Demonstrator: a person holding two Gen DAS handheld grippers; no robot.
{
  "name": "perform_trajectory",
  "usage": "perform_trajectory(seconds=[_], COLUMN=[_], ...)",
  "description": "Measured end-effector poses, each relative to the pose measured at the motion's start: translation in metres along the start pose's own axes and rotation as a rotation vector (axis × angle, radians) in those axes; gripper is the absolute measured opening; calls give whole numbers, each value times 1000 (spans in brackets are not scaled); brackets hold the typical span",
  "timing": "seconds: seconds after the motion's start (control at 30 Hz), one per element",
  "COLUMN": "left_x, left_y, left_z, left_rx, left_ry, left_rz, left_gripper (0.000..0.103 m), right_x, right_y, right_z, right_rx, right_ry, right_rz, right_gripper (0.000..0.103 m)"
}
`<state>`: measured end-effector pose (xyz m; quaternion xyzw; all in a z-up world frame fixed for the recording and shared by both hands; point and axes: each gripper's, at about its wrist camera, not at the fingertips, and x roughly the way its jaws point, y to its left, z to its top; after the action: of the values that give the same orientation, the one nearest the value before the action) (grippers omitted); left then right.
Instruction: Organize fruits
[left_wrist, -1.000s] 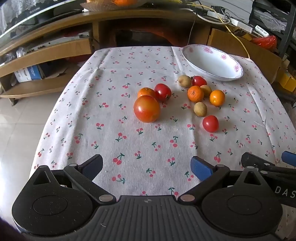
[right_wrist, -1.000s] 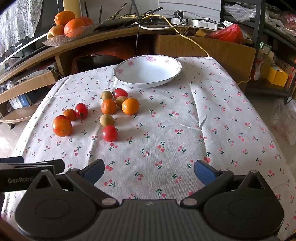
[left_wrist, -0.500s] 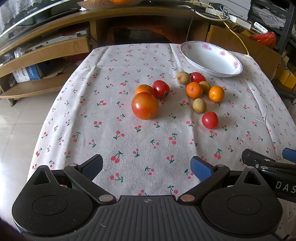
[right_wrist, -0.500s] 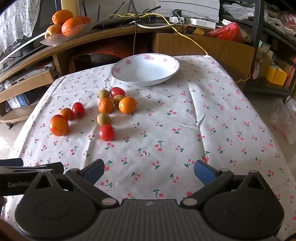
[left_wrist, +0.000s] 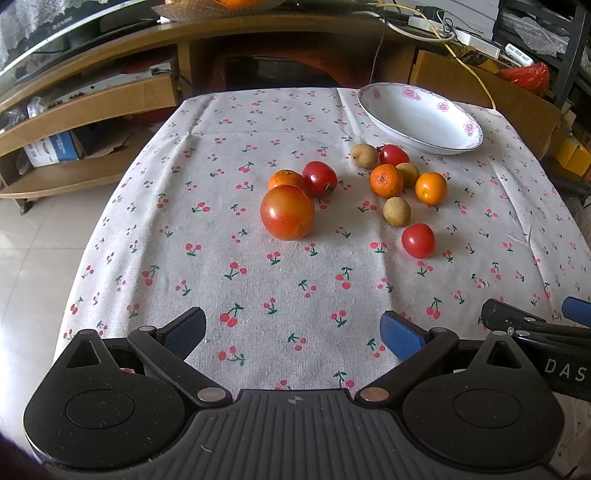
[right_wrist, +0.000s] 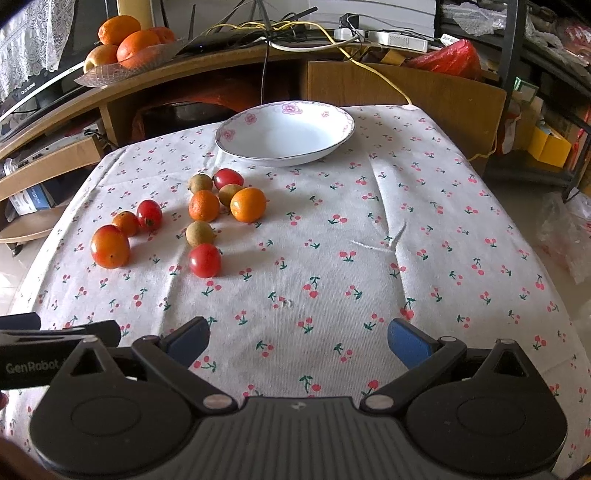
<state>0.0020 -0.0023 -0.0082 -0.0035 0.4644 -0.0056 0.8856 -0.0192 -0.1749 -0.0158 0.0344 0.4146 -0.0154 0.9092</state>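
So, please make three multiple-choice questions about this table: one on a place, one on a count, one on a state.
1. Where is the white bowl relative to the fruits?
A. Behind them, at the far end
B. Nearest the grippers
C. Under the cloth

2. How many fruits lie on the tablecloth?
A. Five
B. Nine
C. Twelve

3. What is the state of the bowl?
A. Full of fruit
B. Overturned
C. Empty and upright

Answers: 1 A, the bowl sits beyond the fruit cluster; 2 B, three at the left by the big tomato and six in the group near it; 3 C, only its white inside shows. Both grippers, left and right, hang open.
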Motion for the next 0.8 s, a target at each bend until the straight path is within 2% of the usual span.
perform_trajectory(seconds=[0.8], left_x=[-1], left_y=[-3], left_z=[-1], left_rx=[31], left_ry=[-17], left_rz=[15], left_gripper=[99], right_x=[3], right_y=[1], right_z=[-1], right_rx=[-2], right_ry=[14], right_rz=[25], right_gripper=[93])
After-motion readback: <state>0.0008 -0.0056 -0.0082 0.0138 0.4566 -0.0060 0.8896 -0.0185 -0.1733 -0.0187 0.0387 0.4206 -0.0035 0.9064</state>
